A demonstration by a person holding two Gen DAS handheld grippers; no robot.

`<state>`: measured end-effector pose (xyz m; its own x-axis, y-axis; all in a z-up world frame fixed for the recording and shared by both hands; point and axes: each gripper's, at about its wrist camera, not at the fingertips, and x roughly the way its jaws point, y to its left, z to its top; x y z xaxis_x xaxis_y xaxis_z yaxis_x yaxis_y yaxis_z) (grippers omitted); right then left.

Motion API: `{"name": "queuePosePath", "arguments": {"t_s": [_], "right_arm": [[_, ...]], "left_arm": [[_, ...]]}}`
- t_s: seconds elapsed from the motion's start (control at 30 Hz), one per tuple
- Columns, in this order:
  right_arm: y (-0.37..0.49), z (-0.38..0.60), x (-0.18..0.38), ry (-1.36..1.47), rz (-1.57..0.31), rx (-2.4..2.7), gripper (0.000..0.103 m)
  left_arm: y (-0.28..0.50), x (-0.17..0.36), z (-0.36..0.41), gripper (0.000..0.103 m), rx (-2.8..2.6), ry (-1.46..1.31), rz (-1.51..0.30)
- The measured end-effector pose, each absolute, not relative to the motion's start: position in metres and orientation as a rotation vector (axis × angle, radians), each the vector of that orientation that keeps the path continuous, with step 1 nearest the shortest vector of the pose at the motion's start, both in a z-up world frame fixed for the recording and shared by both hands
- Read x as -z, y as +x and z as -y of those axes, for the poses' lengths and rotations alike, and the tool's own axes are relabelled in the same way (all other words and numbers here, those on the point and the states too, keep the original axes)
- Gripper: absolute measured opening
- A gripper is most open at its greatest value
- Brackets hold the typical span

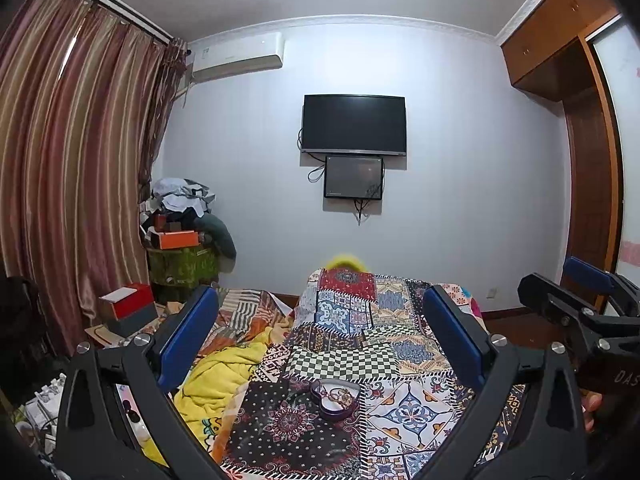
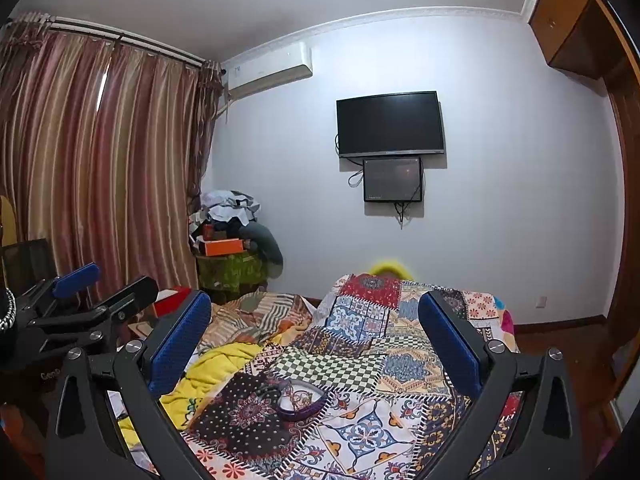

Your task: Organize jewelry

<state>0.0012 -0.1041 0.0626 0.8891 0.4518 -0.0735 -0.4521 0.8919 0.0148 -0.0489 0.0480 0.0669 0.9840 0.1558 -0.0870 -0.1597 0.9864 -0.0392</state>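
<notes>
Left gripper (image 1: 320, 320): level above the bed, jaws spread wide, holding nothing.
Right gripper (image 2: 316, 320): alongside, equally wide, empty.
Jewelry box (image 1: 335, 398): purple heart, on patchwork quilt (image 1: 404, 404).

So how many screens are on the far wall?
2. A large black TV is mounted on the wall, and a smaller dark screen hangs directly below it, touching its bottom edge. Neither shows a picture.

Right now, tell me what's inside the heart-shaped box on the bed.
The purple heart-shaped box lies open, with a tangle of gold-coloured jewellery on its pale lining. Single pieces are too small to tell apart, and anything beneath the tangle is hidden.
</notes>
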Motion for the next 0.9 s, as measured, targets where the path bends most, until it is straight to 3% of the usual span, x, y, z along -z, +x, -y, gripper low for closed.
{"name": "queuePosePath", "arguments": {"t_s": [0.9], "right_arm": [[0.005,0.108,-0.063,-0.003,-0.115,-0.466,0.103]], "left_arm": [[-0.035,-0.058,-0.048,0.103,-0.155,-0.059,-0.120]]}}
